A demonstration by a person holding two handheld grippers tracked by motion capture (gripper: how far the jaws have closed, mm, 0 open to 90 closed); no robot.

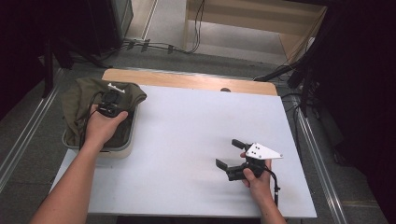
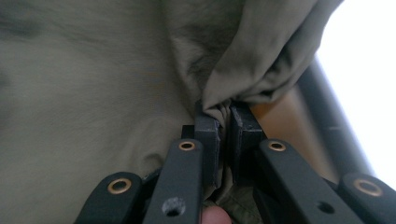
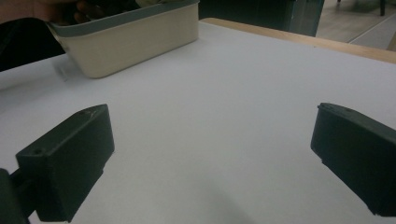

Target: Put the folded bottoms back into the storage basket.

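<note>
Your left hand-held gripper (image 2: 225, 122) pinches the olive-green crumpled cloth (image 2: 93, 93); right hand-held gripper (image 3: 212, 158) gapes wide, empty. Next, lift it clear of the cream plastic tub (image 1: 125, 148).

1 olive cloth (image 1: 81, 100), 1 cream bin (image 1: 116, 150) (grey rim), 1 white tabletop (image 1: 196, 126), 2 grippers: left gripper (image 1: 110, 103), right gripper (image 1: 227, 154).

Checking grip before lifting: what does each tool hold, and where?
Left tool pinches a fold of the olive cloth over the bin; right tool holds nothing.
</note>
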